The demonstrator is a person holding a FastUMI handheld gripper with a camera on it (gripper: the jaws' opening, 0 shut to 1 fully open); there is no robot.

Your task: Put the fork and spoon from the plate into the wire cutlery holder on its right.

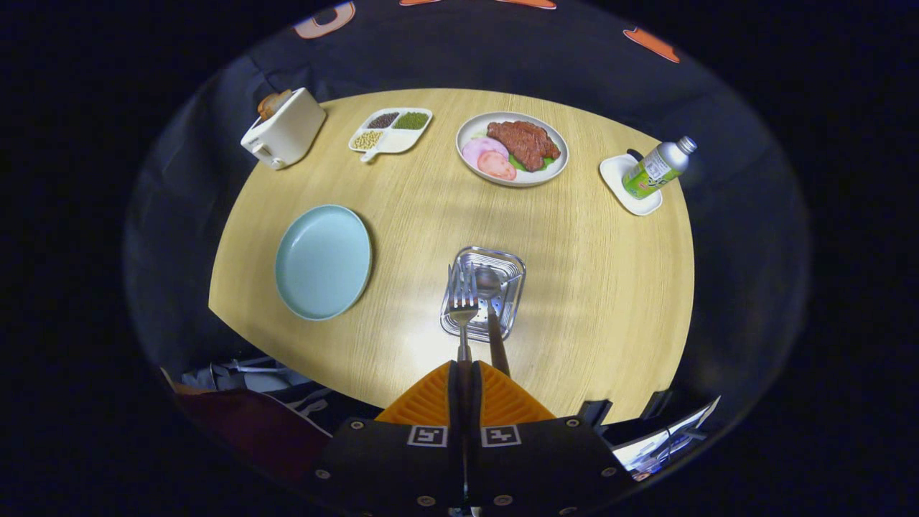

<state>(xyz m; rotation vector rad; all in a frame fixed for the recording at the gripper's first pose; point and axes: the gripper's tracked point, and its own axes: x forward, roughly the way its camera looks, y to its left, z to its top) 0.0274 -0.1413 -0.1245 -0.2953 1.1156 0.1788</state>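
My gripper (464, 368) is shut on the thin handle of a metal fork (463, 294), which points away from me with its tines over the left side of the wire cutlery holder (511, 271). A spoon (490, 286) with a brown handle leans in the holder, its handle coming out toward my fingers just right of the fork. The holder stands on the round wooden table (596, 309) right ahead of my fingertips. To its left lies the pale blue plate (323, 262) with nothing on it.
Along the table's far side stand a white toaster (285, 129), a divided dish of beans (391, 129), a plate of meat (512, 147), and a green-labelled bottle (657, 169) on a small white dish (626, 188). Clutter lies below the near table edge.
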